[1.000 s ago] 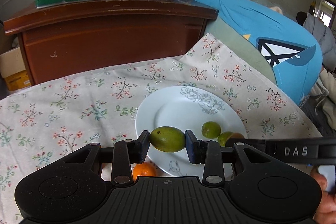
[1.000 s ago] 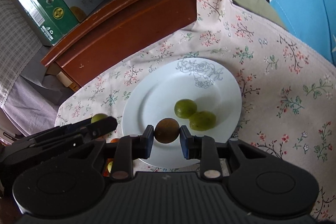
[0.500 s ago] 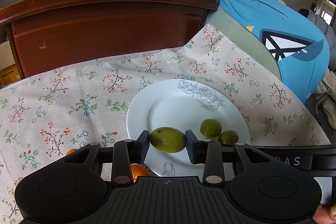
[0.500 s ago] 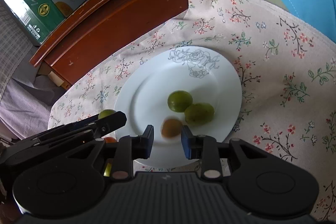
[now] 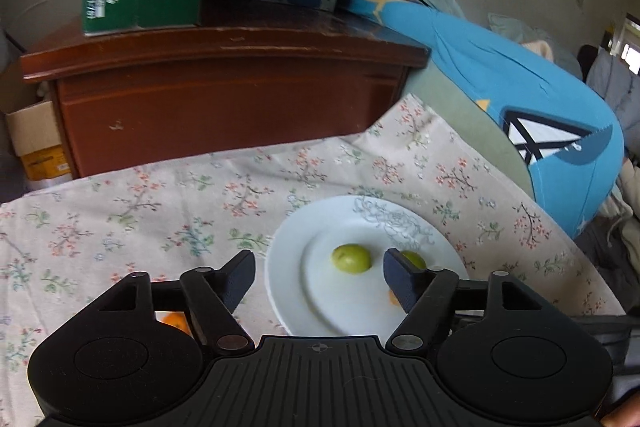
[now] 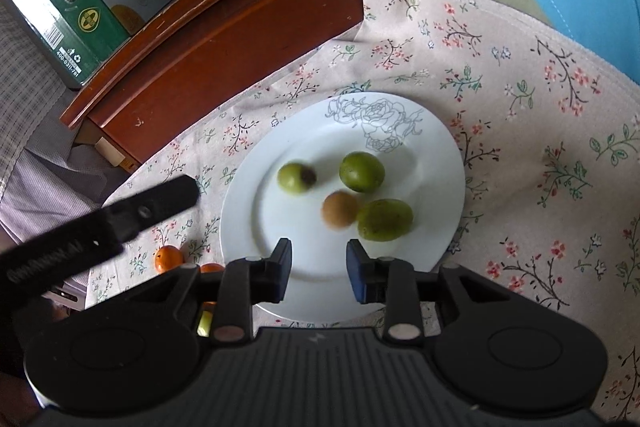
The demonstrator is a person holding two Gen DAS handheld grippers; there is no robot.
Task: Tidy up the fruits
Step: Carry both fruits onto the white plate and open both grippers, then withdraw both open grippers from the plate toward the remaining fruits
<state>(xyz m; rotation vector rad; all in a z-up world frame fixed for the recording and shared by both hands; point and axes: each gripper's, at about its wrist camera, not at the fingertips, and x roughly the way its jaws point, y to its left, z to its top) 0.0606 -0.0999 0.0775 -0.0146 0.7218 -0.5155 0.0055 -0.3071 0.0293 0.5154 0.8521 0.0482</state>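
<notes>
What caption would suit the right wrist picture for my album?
Empty, open right gripper over a white plate holding three green fruits and one brown fruit, on a flowered tablecloth.

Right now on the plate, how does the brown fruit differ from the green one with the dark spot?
The brown fruit is tan all over; the spotted green fruit is green with a dark patch at one end. The brown fruit lies against the big oval green fruit; the spotted one lies apart. Both are small, roundish and rest on the white plate.

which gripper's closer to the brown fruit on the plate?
Right. The right gripper hangs just short of the brown fruit, empty. The left gripper, jaws opening and empty, sits over the plate's opposite side.
</notes>
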